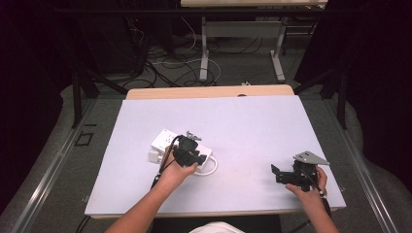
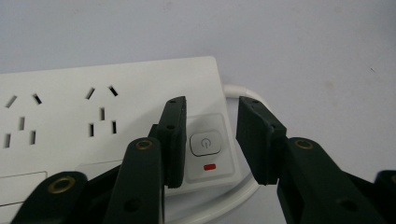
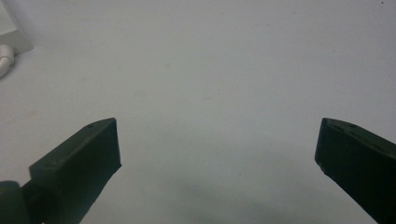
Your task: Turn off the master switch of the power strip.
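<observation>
A white power strip lies left of the middle of the white table cover. My left gripper hovers over its near end. In the left gripper view the left gripper is open, its jaws standing either side of the strip's power button, with a red light just below it. Nothing is pressed between the pads. The strip's white cable loops past that end. My right gripper rests at the right front of the table. Seen in its own view, the right gripper is wide open over bare cover.
A small white plug sits at the strip's left side. The strip's corner and cable show at the far left of the right gripper view. Beyond the table's far edge are floor cables and another table's legs.
</observation>
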The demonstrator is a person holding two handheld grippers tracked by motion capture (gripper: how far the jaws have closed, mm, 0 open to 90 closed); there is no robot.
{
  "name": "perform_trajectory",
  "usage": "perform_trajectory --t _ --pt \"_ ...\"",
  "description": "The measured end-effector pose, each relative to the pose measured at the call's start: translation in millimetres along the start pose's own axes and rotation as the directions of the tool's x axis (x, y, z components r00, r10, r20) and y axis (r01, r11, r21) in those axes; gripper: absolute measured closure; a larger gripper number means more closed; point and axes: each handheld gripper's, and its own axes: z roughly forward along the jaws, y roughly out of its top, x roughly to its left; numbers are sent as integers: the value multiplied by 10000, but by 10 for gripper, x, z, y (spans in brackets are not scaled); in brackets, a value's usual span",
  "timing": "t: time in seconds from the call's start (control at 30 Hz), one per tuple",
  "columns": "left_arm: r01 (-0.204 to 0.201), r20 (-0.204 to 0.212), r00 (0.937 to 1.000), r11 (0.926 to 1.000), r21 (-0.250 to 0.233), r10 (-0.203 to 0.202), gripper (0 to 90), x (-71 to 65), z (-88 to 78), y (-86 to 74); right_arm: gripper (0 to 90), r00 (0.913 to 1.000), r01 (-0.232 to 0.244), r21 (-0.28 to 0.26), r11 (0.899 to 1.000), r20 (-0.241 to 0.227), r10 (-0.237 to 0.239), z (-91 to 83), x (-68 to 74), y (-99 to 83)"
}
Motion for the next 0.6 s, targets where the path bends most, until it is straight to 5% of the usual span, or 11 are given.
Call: perform_trajectory --t 0.6 --pt "-337 -68 9994 9969 -715 333 380 53 -12 20 0 10000 40 -97 9999 71 -39 -11 -14 2"
